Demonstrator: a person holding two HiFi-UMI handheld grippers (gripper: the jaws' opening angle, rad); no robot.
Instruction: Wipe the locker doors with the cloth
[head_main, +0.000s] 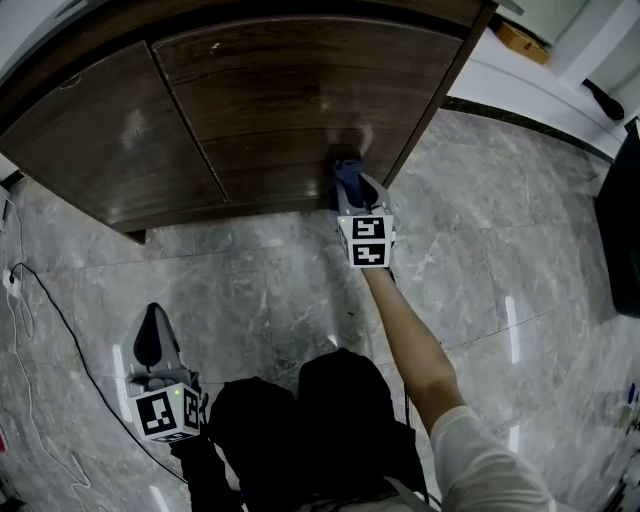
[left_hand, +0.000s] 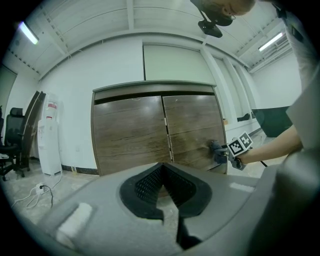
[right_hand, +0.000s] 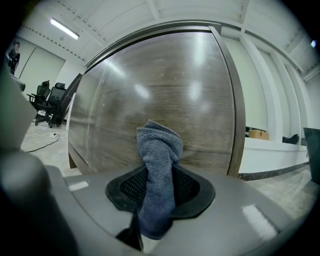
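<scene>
My right gripper (head_main: 352, 192) is clenched on the blue cloth (right_hand: 159, 170), holding it against the locker's right door (right_hand: 165, 95) near its lower right corner. My left gripper (left_hand: 162, 175) is clenched empty, well back from that door.

Left tool (left_hand: 162, 169) closed, locker doors (left_hand: 131, 135) ahead, cloth (left_hand: 216, 150) on the right one

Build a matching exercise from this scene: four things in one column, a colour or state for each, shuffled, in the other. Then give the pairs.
Things
1. cloth
2. left gripper
3. locker doors
4. water dispenser

Colour or state
A. white, standing beside the doors
B. fingers together, nothing between them
C. blue-grey, clamped in the fingers of the right gripper
D. dark brown wood grain, closed

Pairs: 1-C, 2-B, 3-D, 4-A
</scene>
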